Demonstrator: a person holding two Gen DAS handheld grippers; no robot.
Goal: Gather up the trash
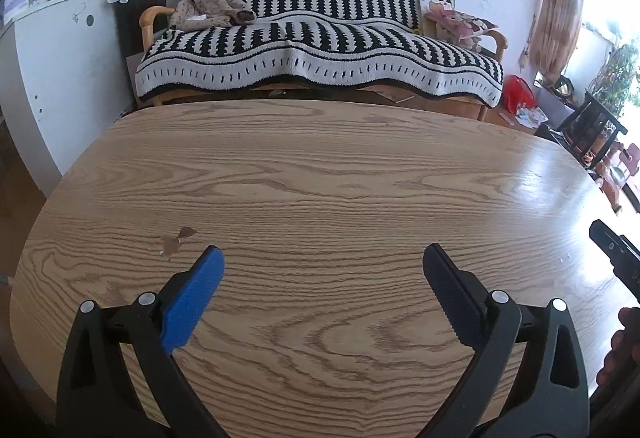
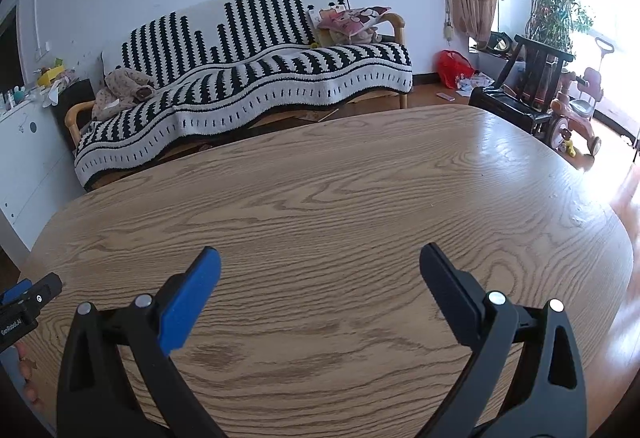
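Now both grippers hover over the wooden table [image 1: 320,166], jaws spread wide and empty: left gripper [image 1: 323,258], right gripper [image 2: 320,258]. No trash shows on the table; a brown chipped mark [image 1: 178,238] sits at ten o'clock of the left gripper.

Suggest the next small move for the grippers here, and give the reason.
Probably carry the left gripper forward and left to the small brown scraps on the wooden table. Both it and the right gripper are open and hold nothing, and those scraps are the only litter visible on the tabletop. They look flat, so a clean pinch may be hard.
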